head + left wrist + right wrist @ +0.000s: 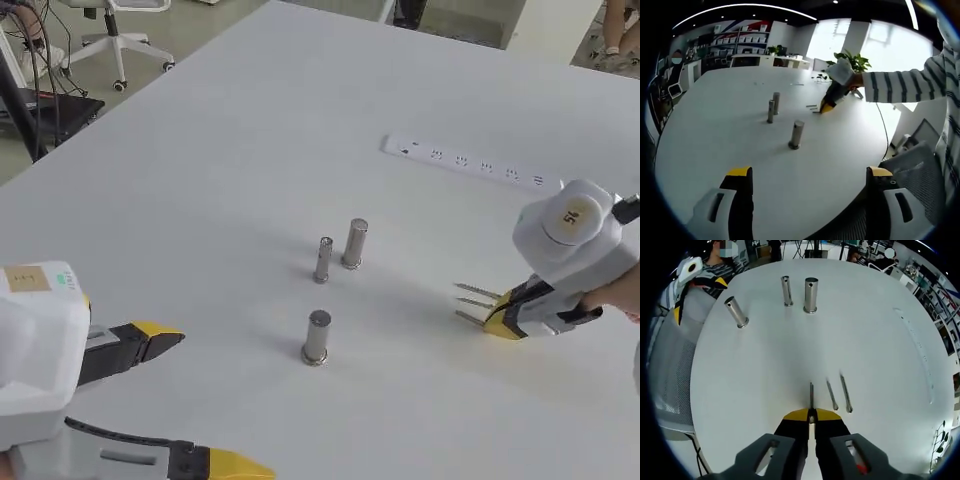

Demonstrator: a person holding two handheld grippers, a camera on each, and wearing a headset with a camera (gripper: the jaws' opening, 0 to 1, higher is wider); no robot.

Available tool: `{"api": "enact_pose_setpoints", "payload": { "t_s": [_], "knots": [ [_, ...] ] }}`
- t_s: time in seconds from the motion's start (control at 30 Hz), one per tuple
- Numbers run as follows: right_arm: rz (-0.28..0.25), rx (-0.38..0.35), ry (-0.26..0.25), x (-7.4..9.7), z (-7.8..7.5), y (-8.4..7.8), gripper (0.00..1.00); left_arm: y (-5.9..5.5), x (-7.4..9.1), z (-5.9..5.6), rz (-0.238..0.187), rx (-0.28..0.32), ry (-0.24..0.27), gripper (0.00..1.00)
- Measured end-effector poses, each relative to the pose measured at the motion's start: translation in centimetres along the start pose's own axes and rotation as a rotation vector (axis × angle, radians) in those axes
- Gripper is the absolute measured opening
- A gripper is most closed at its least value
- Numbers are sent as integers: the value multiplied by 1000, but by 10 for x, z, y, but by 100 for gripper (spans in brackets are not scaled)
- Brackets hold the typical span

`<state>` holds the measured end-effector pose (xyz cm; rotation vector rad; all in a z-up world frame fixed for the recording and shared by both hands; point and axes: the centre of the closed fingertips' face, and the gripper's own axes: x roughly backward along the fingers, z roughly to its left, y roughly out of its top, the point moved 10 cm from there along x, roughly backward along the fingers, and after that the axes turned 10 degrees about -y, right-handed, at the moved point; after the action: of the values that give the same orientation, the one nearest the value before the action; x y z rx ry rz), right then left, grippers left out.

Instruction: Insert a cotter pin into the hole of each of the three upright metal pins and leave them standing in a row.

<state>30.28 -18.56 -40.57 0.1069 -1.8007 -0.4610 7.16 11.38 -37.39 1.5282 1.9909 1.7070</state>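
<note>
My right gripper (811, 413) has its jaws closed on one cotter pin (811, 392); the pin's rear end is hidden between them. Two more cotter pins (832, 394) lie loose on the bench (765, 370) just beside it. This gripper is held low, nose near the surface, pointing toward the three metal pins (810, 295). They stand upright well ahead, and their holes are hard to make out in the head view. My left gripper (809, 172) hovers over the near bench edge, jaws spread wide and empty. The head view cuts off its body.
</note>
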Motion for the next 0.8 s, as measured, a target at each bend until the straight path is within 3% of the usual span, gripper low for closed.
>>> {"api": "enact_pose_setpoints", "payload": {
  "t_s": [0.17, 0.27, 0.47, 0.8],
  "knots": [
    [-1, 19, -23, 0, 5, 3, 0, 0, 1, 1, -10, 3, 5, 91],
    [20, 70, -30, 1, 8, 6, 0, 1, 1, 1, -20, 0, 3, 90],
    [44, 69, -26, 4, 13, 10, 0, 2, 1, -1, -21, -1, -10, 87],
    [3, 115, -74, 26, 21, 13, 0, 8, 0, -2, -55, 5, -17, 84]
  ]
}}
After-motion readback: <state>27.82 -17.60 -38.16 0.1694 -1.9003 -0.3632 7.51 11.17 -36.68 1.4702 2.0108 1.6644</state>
